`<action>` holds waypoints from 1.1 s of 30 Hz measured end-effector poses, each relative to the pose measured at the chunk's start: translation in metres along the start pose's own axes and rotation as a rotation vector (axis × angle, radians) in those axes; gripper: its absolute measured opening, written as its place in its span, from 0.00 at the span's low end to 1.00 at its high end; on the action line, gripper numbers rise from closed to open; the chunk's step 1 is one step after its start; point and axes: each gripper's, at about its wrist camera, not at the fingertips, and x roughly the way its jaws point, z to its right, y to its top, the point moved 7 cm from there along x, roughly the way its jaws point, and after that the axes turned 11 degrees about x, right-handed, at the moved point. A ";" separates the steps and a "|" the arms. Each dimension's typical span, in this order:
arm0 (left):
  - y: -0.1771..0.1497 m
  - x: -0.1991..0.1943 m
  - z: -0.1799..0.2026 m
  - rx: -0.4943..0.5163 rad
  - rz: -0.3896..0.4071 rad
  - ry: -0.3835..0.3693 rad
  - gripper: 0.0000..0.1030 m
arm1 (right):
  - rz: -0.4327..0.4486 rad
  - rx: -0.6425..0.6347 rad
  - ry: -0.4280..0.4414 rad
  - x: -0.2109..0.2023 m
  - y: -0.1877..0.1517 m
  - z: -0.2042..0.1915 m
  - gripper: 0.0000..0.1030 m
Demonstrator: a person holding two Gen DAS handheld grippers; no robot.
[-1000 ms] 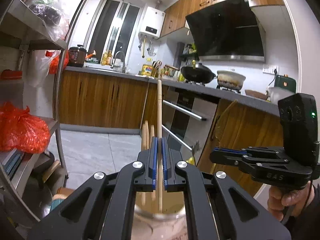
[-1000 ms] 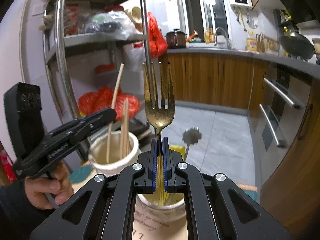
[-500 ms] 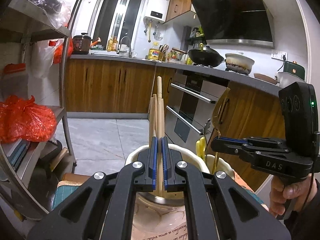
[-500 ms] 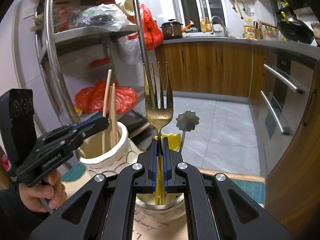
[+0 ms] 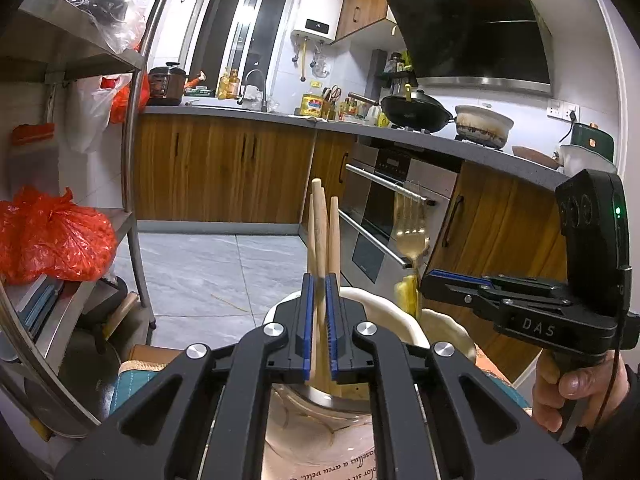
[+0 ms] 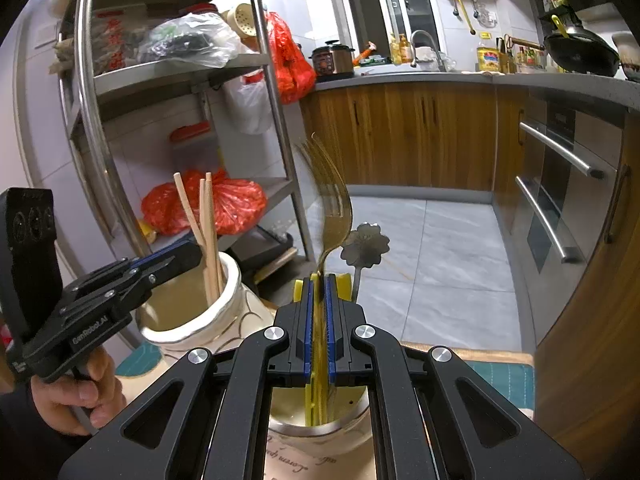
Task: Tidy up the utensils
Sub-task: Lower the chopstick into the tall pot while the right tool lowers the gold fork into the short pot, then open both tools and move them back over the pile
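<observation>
My left gripper [image 5: 319, 292] has just opened a little; a wooden chopstick [image 5: 320, 232] stands loose between its pads, resting in a white ceramic jar [image 5: 384, 312] with two other chopsticks. My right gripper [image 6: 319, 292] has also opened slightly; the gold fork [image 6: 330, 204] leans left and looks blurred, its handle inside a second white jar [image 6: 320, 436]. That jar also holds a flower-shaped spoon [image 6: 365, 244] and a yellow utensil [image 6: 300, 286]. The left gripper [image 6: 176, 258] and its chopstick jar [image 6: 188, 320] show in the right wrist view; the right gripper [image 5: 430, 280] and the fork [image 5: 410, 228] show in the left wrist view.
A steel shelf rack [image 6: 276, 128] with red bags [image 6: 224, 204] stands to the left. An oven with bar handles [image 5: 384, 184] and wooden cabinets [image 5: 224, 168] lie ahead. The jars stand on a table with a teal mat [image 6: 500, 380].
Both grippers lowered their utensils into the jars and their jaws opened slightly. The fork tips to the left as it slips down; the chopstick sank lower.
</observation>
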 end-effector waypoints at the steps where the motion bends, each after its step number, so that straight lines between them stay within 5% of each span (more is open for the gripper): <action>1: 0.001 -0.001 0.000 0.000 0.002 -0.003 0.08 | 0.003 0.000 0.003 -0.001 0.000 0.000 0.16; 5: 0.004 -0.010 0.002 0.012 0.026 0.001 0.28 | 0.016 -0.003 0.000 -0.007 0.000 0.001 0.20; 12: 0.011 -0.028 0.001 0.035 0.054 0.014 0.33 | 0.030 -0.039 -0.001 -0.026 -0.002 -0.006 0.22; 21: 0.006 -0.058 -0.016 0.030 0.059 0.053 0.40 | 0.027 -0.106 -0.002 -0.056 -0.019 -0.030 0.40; 23: 0.003 -0.064 -0.018 0.030 0.053 0.060 0.40 | 0.019 -0.123 -0.005 -0.061 -0.027 -0.036 0.48; 33: -0.034 -0.093 -0.025 0.034 -0.040 0.069 0.45 | -0.067 -0.125 0.003 -0.070 -0.077 -0.046 0.51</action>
